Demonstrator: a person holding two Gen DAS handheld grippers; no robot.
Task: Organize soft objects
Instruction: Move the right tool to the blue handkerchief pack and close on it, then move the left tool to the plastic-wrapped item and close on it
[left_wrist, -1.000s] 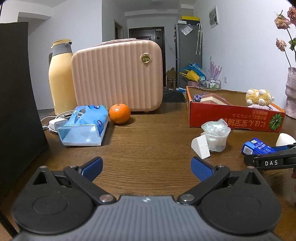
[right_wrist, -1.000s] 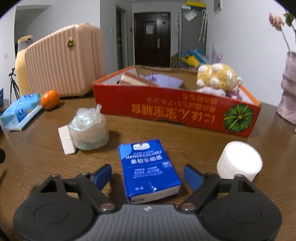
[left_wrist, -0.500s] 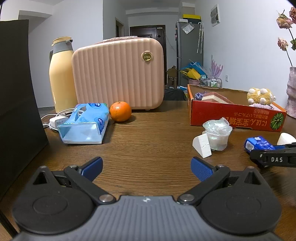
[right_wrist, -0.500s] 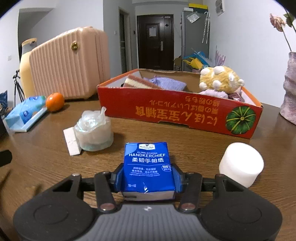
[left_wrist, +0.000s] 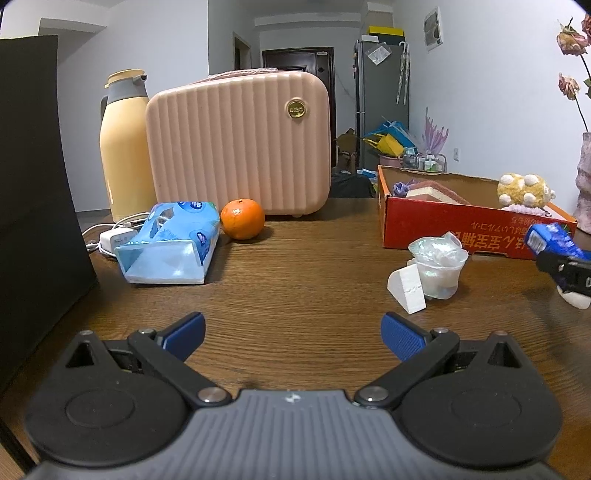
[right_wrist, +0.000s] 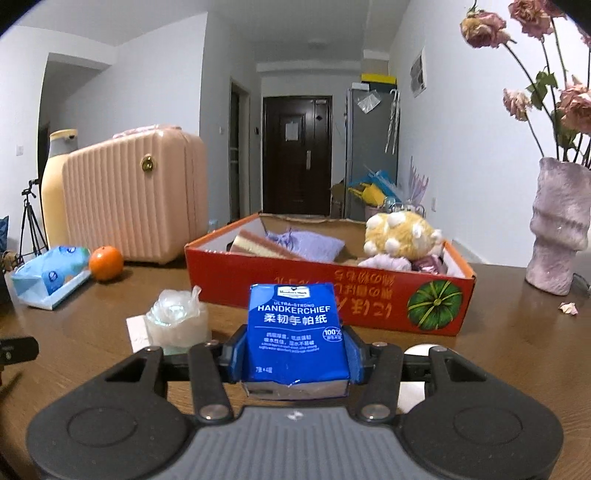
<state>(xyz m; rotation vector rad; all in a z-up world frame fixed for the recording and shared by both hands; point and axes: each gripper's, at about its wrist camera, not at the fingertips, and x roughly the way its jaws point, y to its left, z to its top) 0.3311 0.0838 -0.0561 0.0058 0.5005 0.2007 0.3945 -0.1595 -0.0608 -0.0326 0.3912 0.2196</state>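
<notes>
My right gripper (right_wrist: 295, 354) is shut on a blue handkerchief tissue pack (right_wrist: 295, 332) and holds it above the table, in front of the red cardboard box (right_wrist: 332, 306). The box holds a yellow plush toy (right_wrist: 400, 230), a purple pouch (right_wrist: 310, 242) and a sponge (right_wrist: 258, 242). In the left wrist view the pack (left_wrist: 550, 240) and right gripper (left_wrist: 565, 269) show at the far right. My left gripper (left_wrist: 291, 332) is open and empty above the table. A light blue tissue pack (left_wrist: 170, 243) lies at the left.
A plastic cup of wrap (left_wrist: 439, 266) and a white wedge (left_wrist: 406, 288) stand mid-table. An orange (left_wrist: 242, 218), a pink case (left_wrist: 240, 144), a yellow thermos (left_wrist: 125, 147) and a charger (left_wrist: 114, 236) are at the back left. A vase (right_wrist: 557, 229) stands right. A black panel (left_wrist: 33, 184) is left.
My right gripper closed on the blue handkerchief pack and has lifted it off the table toward the red box. My left gripper stayed open, shifting slightly.
</notes>
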